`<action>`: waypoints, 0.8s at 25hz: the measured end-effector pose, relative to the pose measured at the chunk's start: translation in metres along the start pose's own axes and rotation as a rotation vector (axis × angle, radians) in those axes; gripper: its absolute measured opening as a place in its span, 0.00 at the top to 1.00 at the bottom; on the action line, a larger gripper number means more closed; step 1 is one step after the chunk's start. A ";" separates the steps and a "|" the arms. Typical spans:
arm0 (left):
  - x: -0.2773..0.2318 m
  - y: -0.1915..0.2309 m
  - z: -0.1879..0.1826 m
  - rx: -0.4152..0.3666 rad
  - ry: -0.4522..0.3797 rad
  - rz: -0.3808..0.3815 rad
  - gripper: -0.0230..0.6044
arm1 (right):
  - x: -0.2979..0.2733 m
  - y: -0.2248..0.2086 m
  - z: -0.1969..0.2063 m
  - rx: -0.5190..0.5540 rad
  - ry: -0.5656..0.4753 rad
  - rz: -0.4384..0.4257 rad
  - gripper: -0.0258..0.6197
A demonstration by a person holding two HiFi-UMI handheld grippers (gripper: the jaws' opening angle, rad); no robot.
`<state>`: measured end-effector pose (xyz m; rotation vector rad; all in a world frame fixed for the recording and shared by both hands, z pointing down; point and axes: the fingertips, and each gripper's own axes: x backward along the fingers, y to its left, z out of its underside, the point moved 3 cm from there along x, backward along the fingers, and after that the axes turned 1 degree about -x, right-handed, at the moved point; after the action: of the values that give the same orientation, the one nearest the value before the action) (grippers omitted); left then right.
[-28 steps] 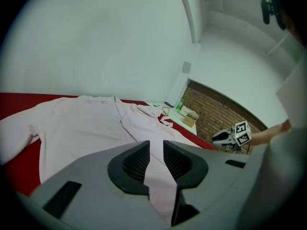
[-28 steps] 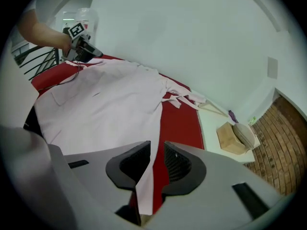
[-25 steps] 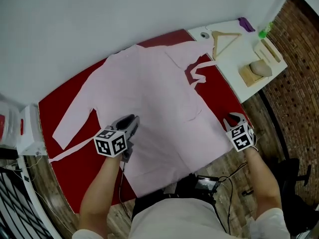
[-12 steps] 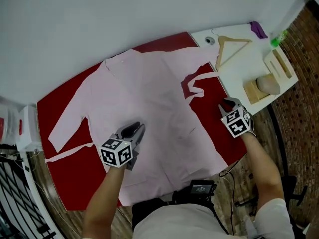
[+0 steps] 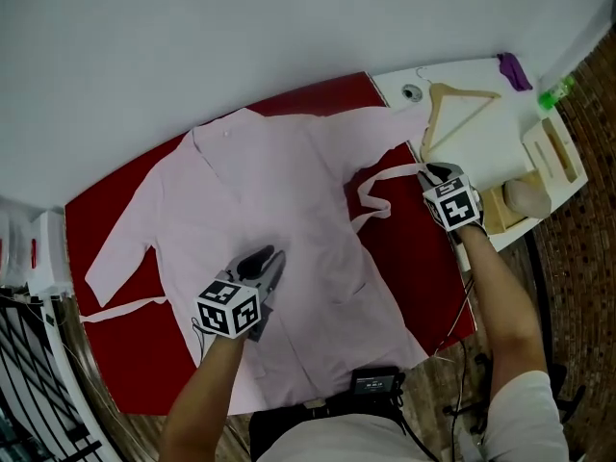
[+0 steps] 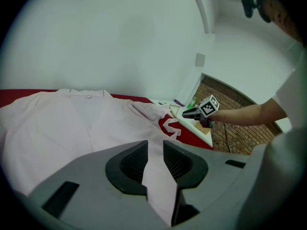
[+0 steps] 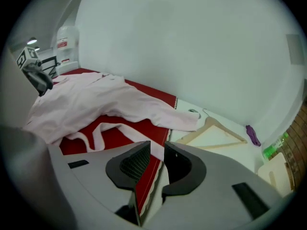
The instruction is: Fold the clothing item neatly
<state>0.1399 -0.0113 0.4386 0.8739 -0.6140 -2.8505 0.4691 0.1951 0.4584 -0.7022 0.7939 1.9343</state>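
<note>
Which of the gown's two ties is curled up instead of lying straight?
The tie next to the right gripper: it loops on the red mat. The other tie, at the opposite end, lies straight.

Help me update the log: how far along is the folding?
Done: nothing folded; the pink garment lies spread flat on the red mat, sleeves out. In hand: nothing; the left gripper hangs open over its middle, the right gripper open by the loose tie. Left: every fold.
</note>
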 end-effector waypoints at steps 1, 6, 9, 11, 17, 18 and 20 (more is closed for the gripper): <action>-0.005 0.000 -0.002 0.003 -0.001 0.002 0.82 | -0.008 -0.009 -0.003 -0.036 0.000 0.005 0.82; -0.028 -0.002 -0.015 0.005 -0.001 0.021 0.82 | -0.044 -0.051 -0.017 -0.197 -0.015 0.033 0.82; -0.041 -0.005 -0.023 0.001 -0.005 0.034 0.82 | -0.060 -0.071 -0.027 -0.192 -0.020 0.060 0.80; -0.048 -0.007 -0.027 0.002 -0.009 0.043 0.82 | -0.070 -0.082 -0.034 -0.184 -0.022 0.067 0.75; -0.057 -0.012 -0.032 0.009 -0.007 0.058 0.82 | -0.107 -0.101 -0.040 -0.158 0.067 0.074 0.69; -0.058 -0.013 -0.032 0.011 -0.005 0.059 0.82 | -0.113 -0.103 -0.035 -0.145 0.095 0.078 0.69; -0.059 -0.012 -0.031 0.015 -0.002 0.058 0.82 | -0.120 -0.106 -0.031 -0.165 0.117 0.083 0.69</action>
<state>0.2070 0.0011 0.4408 0.8409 -0.6516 -2.7989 0.6202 0.1497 0.5006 -0.9014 0.7498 2.0659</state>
